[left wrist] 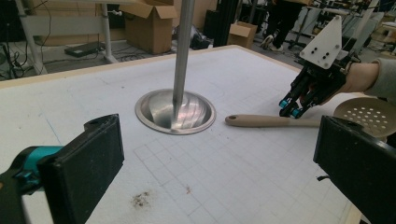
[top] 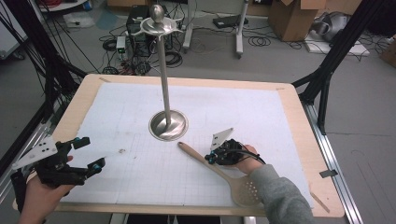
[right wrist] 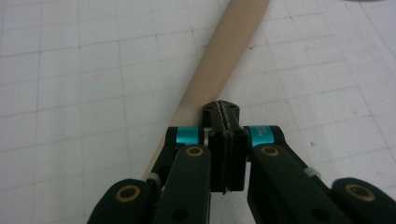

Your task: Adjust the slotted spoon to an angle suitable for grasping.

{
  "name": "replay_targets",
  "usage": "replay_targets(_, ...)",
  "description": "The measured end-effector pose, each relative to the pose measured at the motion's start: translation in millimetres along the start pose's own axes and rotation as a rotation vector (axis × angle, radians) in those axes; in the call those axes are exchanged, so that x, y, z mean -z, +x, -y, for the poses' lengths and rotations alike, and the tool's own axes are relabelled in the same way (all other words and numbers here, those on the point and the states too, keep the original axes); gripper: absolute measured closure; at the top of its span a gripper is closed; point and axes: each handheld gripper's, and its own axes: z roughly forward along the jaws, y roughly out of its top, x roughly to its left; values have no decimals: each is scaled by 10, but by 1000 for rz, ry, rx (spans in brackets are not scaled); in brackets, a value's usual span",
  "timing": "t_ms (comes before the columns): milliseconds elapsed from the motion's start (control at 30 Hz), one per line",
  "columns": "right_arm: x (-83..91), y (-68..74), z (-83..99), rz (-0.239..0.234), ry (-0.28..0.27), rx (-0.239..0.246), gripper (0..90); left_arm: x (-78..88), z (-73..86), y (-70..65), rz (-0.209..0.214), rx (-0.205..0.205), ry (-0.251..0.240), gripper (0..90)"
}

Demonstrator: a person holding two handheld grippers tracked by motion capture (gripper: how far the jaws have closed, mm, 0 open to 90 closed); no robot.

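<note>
1. Two grippers worked over the bench in the high view; the left gripper hovered with jaws spread wide and empty; the right gripper sat over the handle of the slotted spoon, which lay flat near the metal stand.
2. From the left gripper view, the spoon's handle pointed toward the stand's base.
3. In the right gripper view, the jaws were pressed together, holding nothing, just above the handle; seemingly the approach step; next they must open and straddle the handle.

Spoon handle partly behind right gripper
</note>
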Motion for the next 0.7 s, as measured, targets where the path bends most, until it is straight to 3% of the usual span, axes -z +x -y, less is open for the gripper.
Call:
replay_targets(300,-71,29,-136,2,33,30,900,2,1,-4,0,0,2,21)
replay_targets(700,-152,93,-236,-18,15,57,900,3,1,-3,1,0,0,21)
